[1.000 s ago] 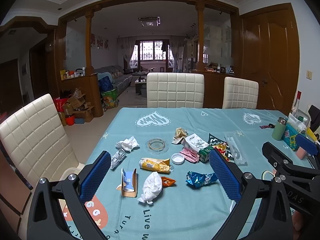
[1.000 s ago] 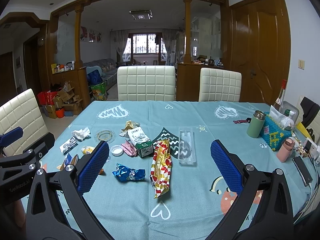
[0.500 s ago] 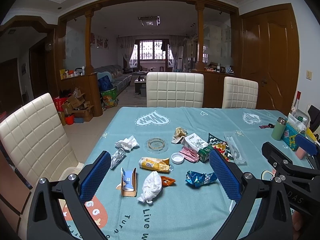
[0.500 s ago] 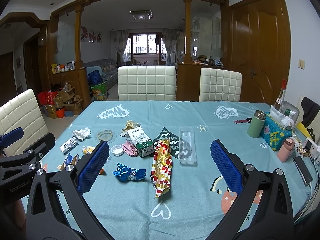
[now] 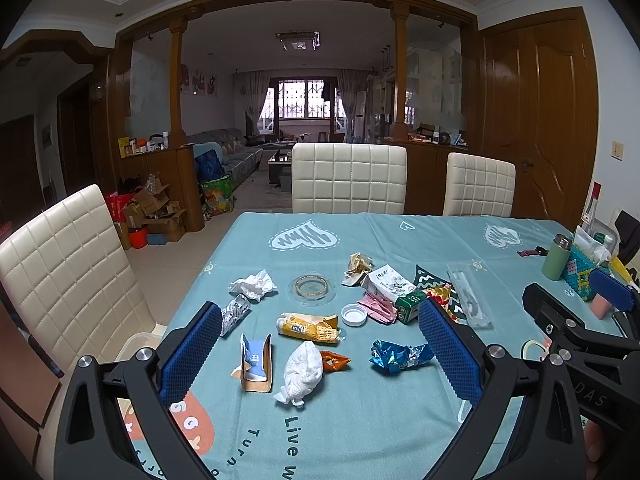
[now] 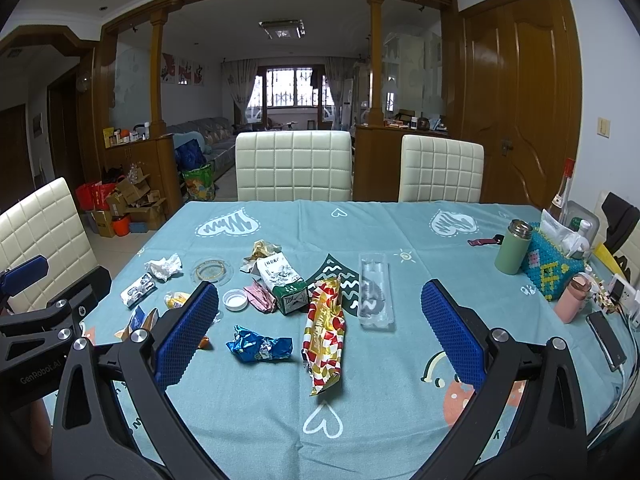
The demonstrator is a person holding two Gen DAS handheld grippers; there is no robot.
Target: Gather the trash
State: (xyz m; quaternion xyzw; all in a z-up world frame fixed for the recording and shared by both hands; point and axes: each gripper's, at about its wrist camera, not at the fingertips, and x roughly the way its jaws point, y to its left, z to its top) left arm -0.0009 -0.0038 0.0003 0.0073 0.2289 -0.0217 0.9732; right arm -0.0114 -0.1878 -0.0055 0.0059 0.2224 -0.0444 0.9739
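Note:
Trash lies scattered on the teal tablecloth (image 5: 360, 420). In the left wrist view I see a white crumpled tissue (image 5: 302, 372), a blue shoe-shaped card piece (image 5: 256, 358), a yellow wrapper (image 5: 308, 325), a blue foil wrapper (image 5: 400, 356), a white cap (image 5: 354, 314) and a green-white carton (image 5: 394, 288). My left gripper (image 5: 320, 360) is open and empty above them. In the right wrist view a red-yellow snack wrapper (image 6: 325, 334), the blue foil wrapper (image 6: 258, 346) and a clear plastic tray (image 6: 374, 290) lie ahead. My right gripper (image 6: 320, 340) is open and empty.
A glass ashtray (image 5: 311, 287) sits mid-table. A green flask (image 6: 513, 251), a beaded tissue box (image 6: 554, 268), a pink bottle (image 6: 574, 298) and a phone (image 6: 606, 338) crowd the right edge. White chairs (image 5: 348, 178) surround the table.

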